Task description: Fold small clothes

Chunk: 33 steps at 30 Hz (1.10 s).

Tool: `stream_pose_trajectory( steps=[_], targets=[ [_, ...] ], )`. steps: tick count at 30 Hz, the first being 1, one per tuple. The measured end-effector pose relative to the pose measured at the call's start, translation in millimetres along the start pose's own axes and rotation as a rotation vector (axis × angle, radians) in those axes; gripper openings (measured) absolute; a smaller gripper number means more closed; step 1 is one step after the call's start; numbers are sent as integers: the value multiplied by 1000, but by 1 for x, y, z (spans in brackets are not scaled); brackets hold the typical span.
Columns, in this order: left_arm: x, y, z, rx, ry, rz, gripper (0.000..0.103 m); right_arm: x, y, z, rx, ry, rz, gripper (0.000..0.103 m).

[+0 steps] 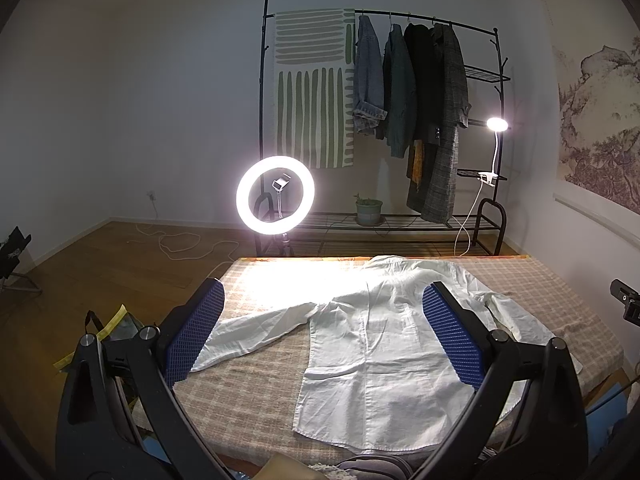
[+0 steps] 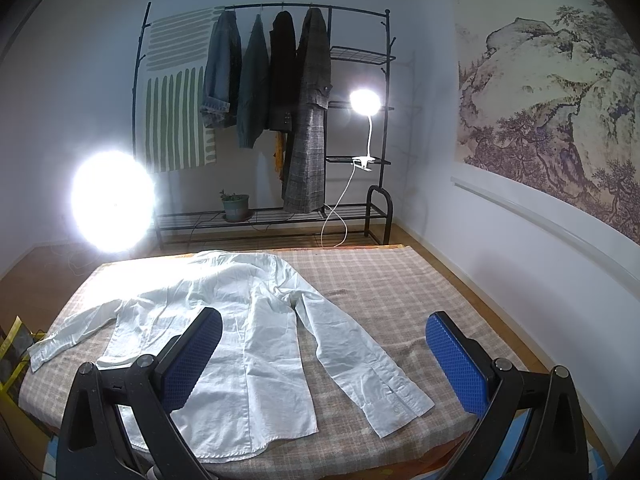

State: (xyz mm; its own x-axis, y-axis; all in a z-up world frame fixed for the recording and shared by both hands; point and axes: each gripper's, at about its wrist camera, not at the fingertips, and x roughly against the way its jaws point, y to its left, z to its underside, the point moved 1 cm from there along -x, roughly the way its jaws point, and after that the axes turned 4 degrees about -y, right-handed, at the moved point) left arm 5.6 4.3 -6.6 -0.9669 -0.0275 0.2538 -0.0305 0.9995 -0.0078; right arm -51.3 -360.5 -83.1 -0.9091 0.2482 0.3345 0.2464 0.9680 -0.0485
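A white shirt [image 2: 256, 332] is laid flat on a checked cloth [image 2: 400, 280], with the collar at the far end and both sleeves spread out to the sides; it seems to be spread this way so that each sleeve can be reached and turned in; no fold has been made yet. The left gripper [image 1: 324, 332] is held above the shirt's near end with its blue pads wide apart; nothing is pinched. The right gripper [image 2: 324, 356] is held wide apart too, over the right sleeve's cuff [image 2: 396, 404]. Beyond the bed, a ring light [image 1: 275, 194] is shone on the cloth, likely so the shirt is seen well; coats are hung on a rack [image 1: 400, 16] behind.
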Motion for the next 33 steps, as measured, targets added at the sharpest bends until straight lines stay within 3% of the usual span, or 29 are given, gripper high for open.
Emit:
stream_pose_trajectory(
  steps=[19, 28, 33],
  targets=[
    [-35, 14, 9, -20, 11, -43, 101, -24, 20, -1, 29, -4, -10, 103],
    [-97, 64, 26, -48, 44, -120, 101, -54, 48, -17, 86, -20, -22, 103],
    [-137, 100, 44, -79, 79, -125, 101, -69, 69, -29, 86, -79, -95, 103]
  ],
)
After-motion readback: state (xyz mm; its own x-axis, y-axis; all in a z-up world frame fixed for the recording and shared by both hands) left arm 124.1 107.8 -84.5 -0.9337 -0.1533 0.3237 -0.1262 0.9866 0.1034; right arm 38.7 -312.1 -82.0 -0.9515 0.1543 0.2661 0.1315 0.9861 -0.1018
